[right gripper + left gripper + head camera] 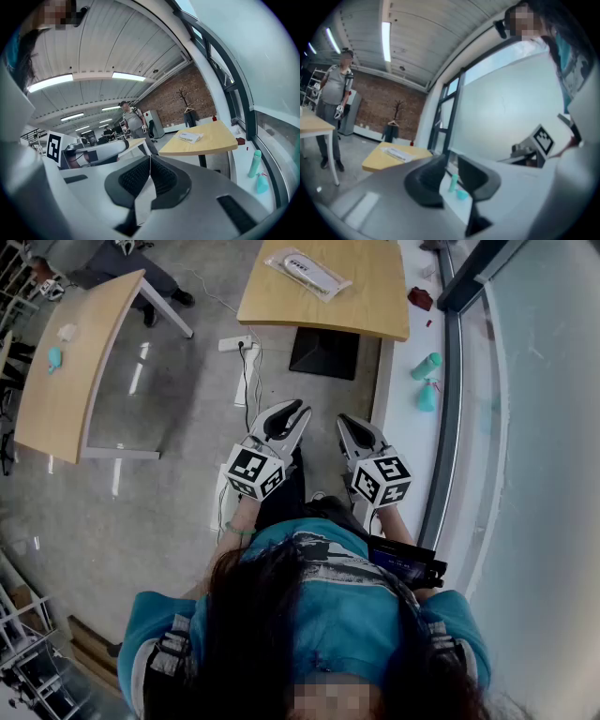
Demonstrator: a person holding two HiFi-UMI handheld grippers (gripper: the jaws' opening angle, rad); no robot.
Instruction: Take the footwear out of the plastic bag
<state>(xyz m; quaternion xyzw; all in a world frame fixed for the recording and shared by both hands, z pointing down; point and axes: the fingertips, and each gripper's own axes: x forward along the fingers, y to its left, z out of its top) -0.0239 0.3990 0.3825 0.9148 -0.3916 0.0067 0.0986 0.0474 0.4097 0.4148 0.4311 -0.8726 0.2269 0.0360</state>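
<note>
My left tool point(451, 161) has its jaws a little apart, with nothing between them. My right tool point(150, 158) has its jaws pressed together and is also empty. In the head view both sit side by side at frame centre, above the grey floor point(169, 493), pointing toward the top of the frame.

The plastic bag point(339, 285) lies flat on a wooden tabletop point(375, 310) at top centre, well apart from both tools. The pale footwear point(302, 265) shows inside it. Nothing is gripped yet.

To do this well, I judge I should first carry both tools over the tabletop and spread the right one's jaws. Then one tool pins an end of the bag while the other draws the footwear out the opening. I cannot tell which end is open.
</note>
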